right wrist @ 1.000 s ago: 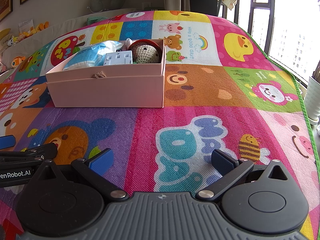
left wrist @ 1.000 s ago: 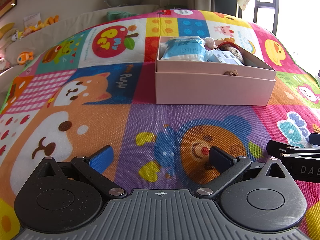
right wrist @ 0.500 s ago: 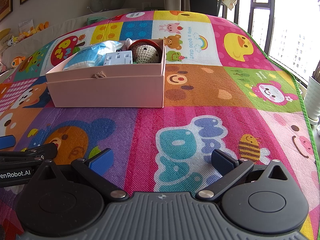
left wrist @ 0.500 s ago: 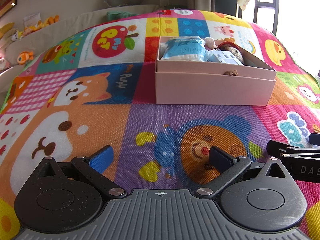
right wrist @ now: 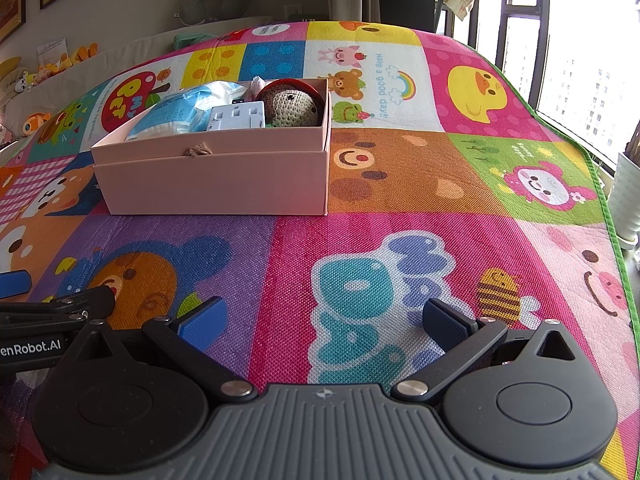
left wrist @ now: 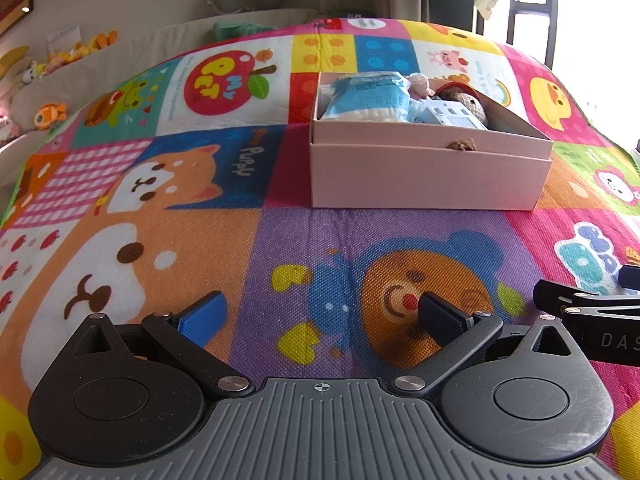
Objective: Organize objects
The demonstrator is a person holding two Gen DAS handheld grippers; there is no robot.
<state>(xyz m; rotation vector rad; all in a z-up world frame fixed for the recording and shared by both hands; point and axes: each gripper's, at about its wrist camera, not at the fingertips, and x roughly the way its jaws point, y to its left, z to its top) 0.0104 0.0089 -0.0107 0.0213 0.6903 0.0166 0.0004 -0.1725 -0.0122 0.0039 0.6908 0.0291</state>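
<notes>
Box-wise, the shallow pink cardboard box [right wrist: 216,176] sits at eleven o'clock from the right gripper [right wrist: 322,320], long side across; both grippers' fingers spread wide, empty, left gripper [left wrist: 322,316] about equally near.

The play mat [right wrist: 360,240] has a coarse woven texture with a slight sheen. The pink box [right wrist: 216,184] looks like matt, smooth cardboard. In it lie a crocheted yarn toy [right wrist: 292,106], a glossy white plastic socket [right wrist: 238,116] and a crinkled plastic packet [right wrist: 176,114].

A bright play mat [right wrist: 400,208] with bears, ducks and a puppy covers the floor. A pink box [right wrist: 216,184] sits on it, far left.
</notes>
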